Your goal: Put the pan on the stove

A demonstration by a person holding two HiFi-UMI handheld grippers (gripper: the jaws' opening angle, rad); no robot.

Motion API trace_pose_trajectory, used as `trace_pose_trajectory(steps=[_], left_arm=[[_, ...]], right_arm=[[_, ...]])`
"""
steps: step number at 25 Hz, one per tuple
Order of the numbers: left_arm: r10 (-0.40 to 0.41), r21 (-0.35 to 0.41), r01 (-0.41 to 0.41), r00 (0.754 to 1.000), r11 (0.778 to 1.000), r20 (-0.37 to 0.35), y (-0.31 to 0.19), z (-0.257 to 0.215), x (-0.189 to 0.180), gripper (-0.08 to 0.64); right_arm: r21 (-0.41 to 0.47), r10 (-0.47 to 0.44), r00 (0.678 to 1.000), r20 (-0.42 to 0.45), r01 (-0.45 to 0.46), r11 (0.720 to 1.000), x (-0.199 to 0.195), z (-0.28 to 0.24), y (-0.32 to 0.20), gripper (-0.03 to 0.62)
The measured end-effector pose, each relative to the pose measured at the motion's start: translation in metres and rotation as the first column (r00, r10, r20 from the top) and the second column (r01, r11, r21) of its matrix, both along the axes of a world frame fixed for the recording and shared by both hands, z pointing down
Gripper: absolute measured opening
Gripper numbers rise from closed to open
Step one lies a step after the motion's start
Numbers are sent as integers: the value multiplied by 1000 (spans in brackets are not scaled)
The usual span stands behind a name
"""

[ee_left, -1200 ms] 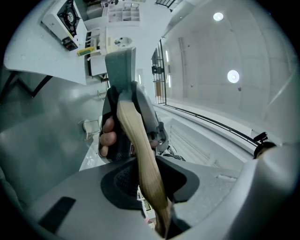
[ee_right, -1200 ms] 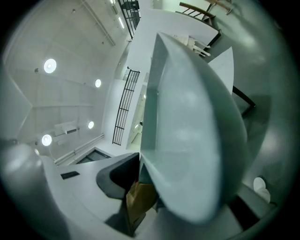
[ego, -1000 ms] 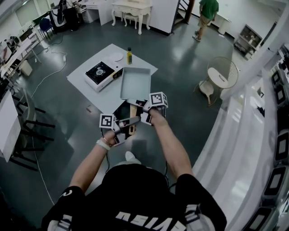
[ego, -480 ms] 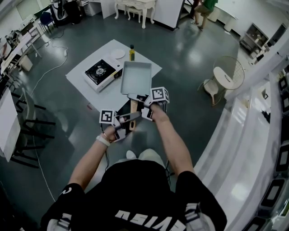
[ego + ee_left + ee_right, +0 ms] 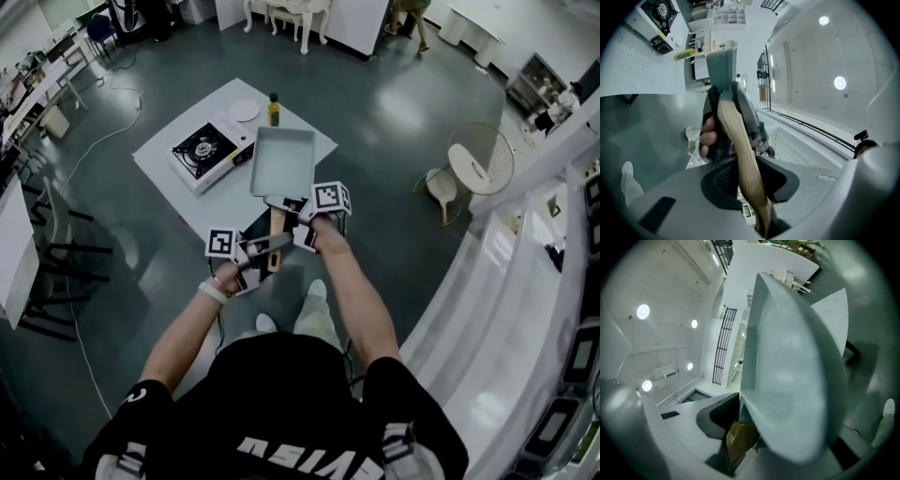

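Behind the right gripper [image 5: 292, 217], the left gripper [image 5: 278, 248] also clamps the pan [image 5: 281, 161] by its wooden handle [image 5: 275, 232], both arms stretched forward.

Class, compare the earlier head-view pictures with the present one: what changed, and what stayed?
The person stepped forward, bringing the pan nearer the table and stove. Nothing was grasped or released: left gripper and right gripper stay clamped on its wooden handle, pan still off the stove.
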State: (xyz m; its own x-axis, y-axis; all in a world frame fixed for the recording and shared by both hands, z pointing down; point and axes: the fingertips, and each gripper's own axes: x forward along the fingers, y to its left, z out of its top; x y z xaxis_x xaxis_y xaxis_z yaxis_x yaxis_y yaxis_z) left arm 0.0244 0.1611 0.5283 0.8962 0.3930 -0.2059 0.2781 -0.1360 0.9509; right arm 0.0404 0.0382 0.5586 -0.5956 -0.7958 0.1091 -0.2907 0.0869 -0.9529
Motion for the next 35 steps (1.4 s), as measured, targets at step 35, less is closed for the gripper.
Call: trace_pose_trajectory(steps=[35], left_arm=[[-238, -16, 239, 970, 971, 48, -66, 7, 195, 83]], right_arm=[[-24, -245, 969, 21, 246, 969, 163, 10, -65, 110]])
